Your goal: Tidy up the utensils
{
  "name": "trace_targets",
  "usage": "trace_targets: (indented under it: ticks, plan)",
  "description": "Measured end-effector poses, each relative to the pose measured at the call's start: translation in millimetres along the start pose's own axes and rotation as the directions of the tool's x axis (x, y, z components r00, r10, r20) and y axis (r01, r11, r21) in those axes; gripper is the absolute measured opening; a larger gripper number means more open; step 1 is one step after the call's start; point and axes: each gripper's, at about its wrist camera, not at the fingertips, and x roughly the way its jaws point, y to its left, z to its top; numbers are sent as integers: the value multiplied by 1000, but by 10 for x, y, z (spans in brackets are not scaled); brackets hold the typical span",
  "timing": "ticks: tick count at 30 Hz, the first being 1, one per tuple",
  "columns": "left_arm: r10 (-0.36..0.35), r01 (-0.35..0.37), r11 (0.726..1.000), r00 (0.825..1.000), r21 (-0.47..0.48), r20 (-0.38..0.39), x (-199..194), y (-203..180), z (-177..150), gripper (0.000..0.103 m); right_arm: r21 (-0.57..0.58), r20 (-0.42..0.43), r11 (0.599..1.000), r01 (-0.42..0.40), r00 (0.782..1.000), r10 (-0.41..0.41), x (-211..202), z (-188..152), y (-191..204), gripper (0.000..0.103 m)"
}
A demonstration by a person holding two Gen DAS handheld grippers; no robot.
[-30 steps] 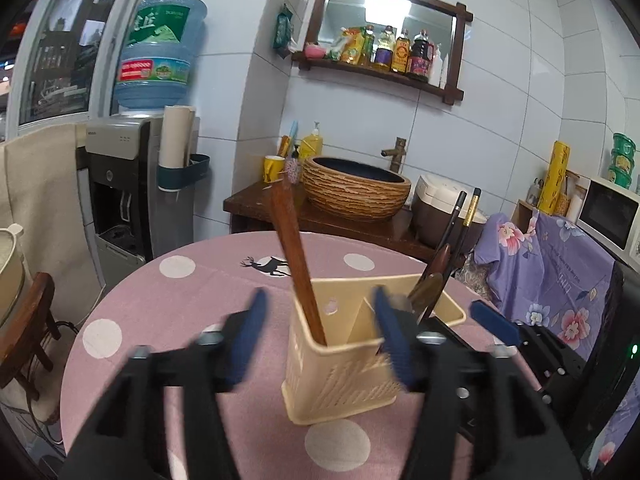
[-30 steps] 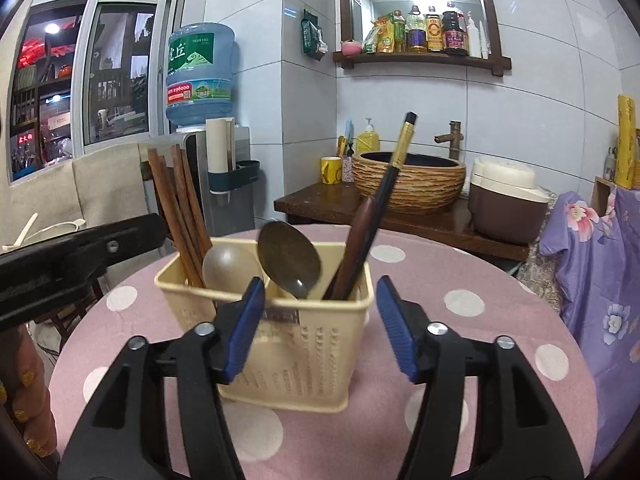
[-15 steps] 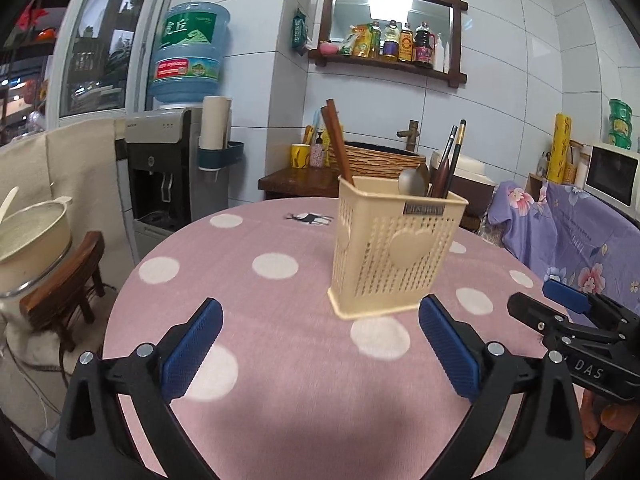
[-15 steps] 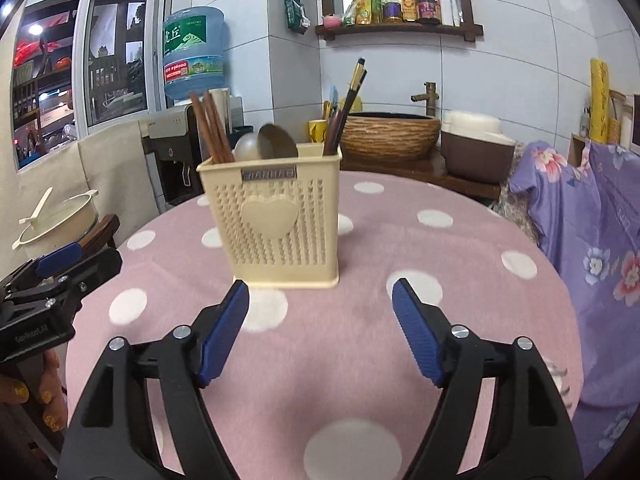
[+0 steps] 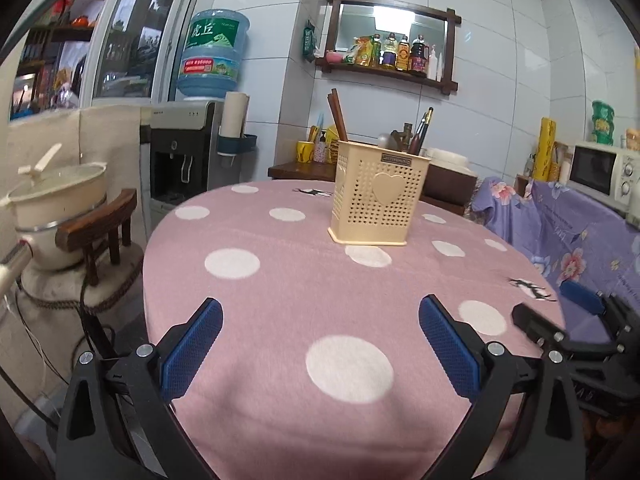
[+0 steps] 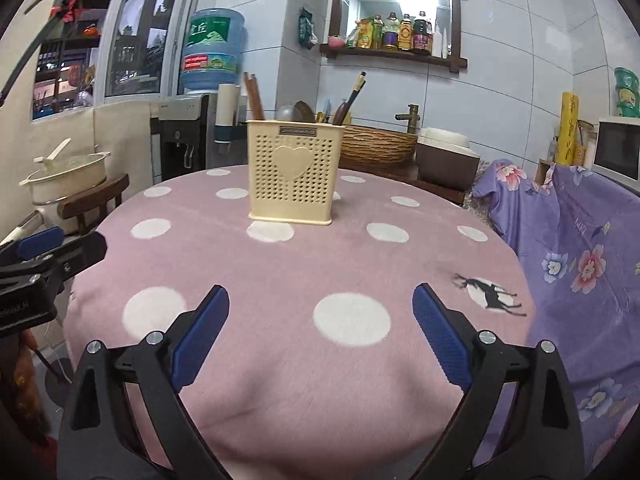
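Utensils stand gathered in the cream plastic caddy (image 6: 295, 172), well ahead of both grippers on the round table (image 6: 304, 280). The left gripper (image 5: 320, 350) has its fingers spread wide and released, with nothing between the blue, fine-ribbed pads (image 5: 192, 348) on black angular arms with silver pivot screws. The right gripper (image 6: 320, 334) is likewise spread and holds nothing, its own blue textured pads (image 6: 438, 336) hovering over the near edge of the table.

The caddy is a squarish box with walls perforated in a regular grid of small holes, a solid raised heart on the facing side and a small dark label strip under the rim. Dark wooden chopsticks (image 6: 253, 96) lean out of its left part. Two rounded metal spoon bowls (image 6: 296, 113) show above the middle of the rim. Slim dark handles with gold tips (image 6: 352, 96) slant out at the right.

The table wears a soft, slightly fuzzy pink cloth with large white dots and a small black deer print (image 6: 490, 292).

Around it is a white-tiled room. A blue water jug (image 6: 210, 54) sits on a dispenser at the left. A dark wood-framed mirror shelf (image 6: 394, 26) carries bottles. A woven basket-textured basin (image 6: 378, 146) rests on a wooden counter. A purple floral cover (image 6: 580, 248) drapes at the right, and a cream lidded pot (image 6: 68, 174) sits at the left.
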Motion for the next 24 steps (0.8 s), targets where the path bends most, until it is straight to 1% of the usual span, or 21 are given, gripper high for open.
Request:
trace_targets:
  ticks: [2, 4, 6, 8, 15, 24]
  plan:
    - [-27, 28, 1000, 999, -11, 23, -117, -29, -46, 98, -6, 0, 999, -31, 1000, 31, -144, -53, 93, 92]
    - [-47, 46, 999, 998, 18, 46, -213, -100, -55, 98, -21, 18, 998, -61, 998, 61, -279, -71, 182, 94]
    - [-58, 56, 998, 997, 35, 53, -255, -136, -47, 98, -33, 33, 996, -85, 996, 86, -370, -71, 240, 96]
    - [-59, 58, 998, 997, 25, 57, -274, -126, -39, 98, -32, 38, 996, -81, 996, 82, -420, -72, 249, 96]
    - [-28, 28, 1000, 996, 1, 87, -378, -85, -64, 98, -16, 51, 998, -59, 997, 60, -514, -44, 225, 96]
    - [-27, 27, 1000, 996, 2, 89, -406, -87, -54, 98, -9, 59, 998, -60, 996, 60, -545, -25, 193, 97]
